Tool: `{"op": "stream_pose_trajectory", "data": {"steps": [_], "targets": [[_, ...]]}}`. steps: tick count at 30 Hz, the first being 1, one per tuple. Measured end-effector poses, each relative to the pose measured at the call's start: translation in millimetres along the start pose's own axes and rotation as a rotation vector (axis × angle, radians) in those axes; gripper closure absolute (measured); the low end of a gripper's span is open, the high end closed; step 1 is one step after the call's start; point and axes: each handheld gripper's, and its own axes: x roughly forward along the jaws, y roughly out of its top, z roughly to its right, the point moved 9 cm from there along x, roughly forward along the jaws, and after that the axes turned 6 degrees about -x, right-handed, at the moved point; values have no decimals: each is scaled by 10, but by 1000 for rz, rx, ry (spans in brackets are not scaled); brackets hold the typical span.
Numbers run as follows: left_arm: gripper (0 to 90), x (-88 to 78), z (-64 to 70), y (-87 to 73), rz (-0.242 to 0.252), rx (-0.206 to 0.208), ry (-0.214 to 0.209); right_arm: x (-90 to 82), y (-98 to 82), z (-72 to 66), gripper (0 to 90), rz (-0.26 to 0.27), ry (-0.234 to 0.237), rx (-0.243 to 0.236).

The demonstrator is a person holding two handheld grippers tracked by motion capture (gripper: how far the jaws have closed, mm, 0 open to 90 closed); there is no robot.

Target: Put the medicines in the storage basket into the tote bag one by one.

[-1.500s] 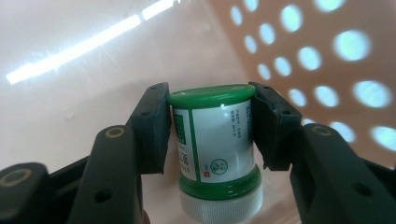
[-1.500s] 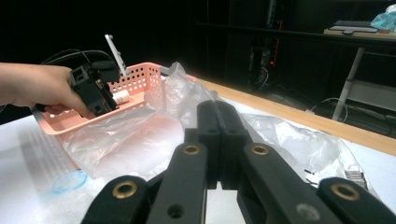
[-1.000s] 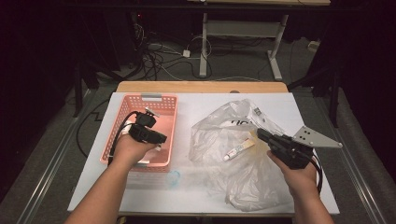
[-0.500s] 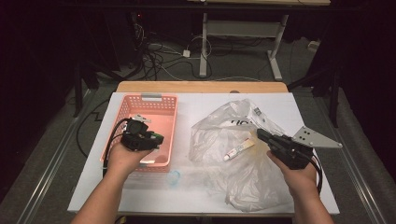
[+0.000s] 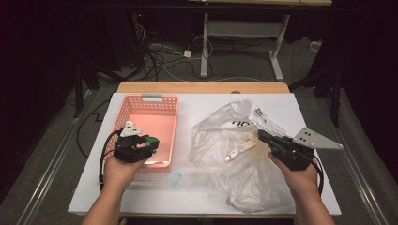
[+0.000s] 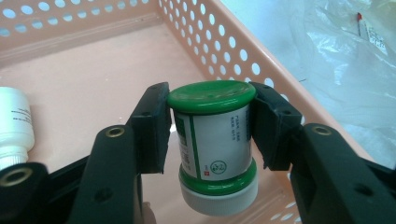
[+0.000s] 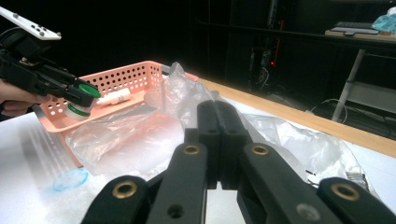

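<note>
- White table [image 5: 281, 105], dark room behind.
- Clear plastic bag [image 5: 234, 140], crumpled, right of centre.
- Pink basket [image 5: 162, 101], left; white bottle [image 6: 14, 123] inside.
- Left gripper [image 6: 210, 128]: jaws pinching green-lidded jar [image 6: 212, 140] over basket.
- Right gripper [image 7: 217, 123]: jaws pressed together, above bag.

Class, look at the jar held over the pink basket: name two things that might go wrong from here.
1. The left tongs grip the green-lidded jar only by its sides, above the basket; it might slip and drop.
2. Released there, it may knock the white bottle lying close by.
</note>
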Motion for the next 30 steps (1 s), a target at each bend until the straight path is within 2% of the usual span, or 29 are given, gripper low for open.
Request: {"op": "stream_pose_trajectory", "data": {"steps": [5, 10, 18, 23, 30], "targets": [[501, -33, -7, 0, 44, 13, 4, 20, -19, -13, 900, -7, 3, -2], [501, -35, 24, -4, 58, 34, 2, 31, -26, -21, 900, -9, 5, -8], [501, -95, 141, 20, 95, 29, -34, 19, -21, -27, 900, -8, 7, -6], [501, -175, 237, 87, 131, 30, -60, 12, -6, -22, 900, -2, 5, -8], [501, -228, 429, 142, 145, 59, -101, 8, -1, -21, 900, -3, 5, -6]]}}
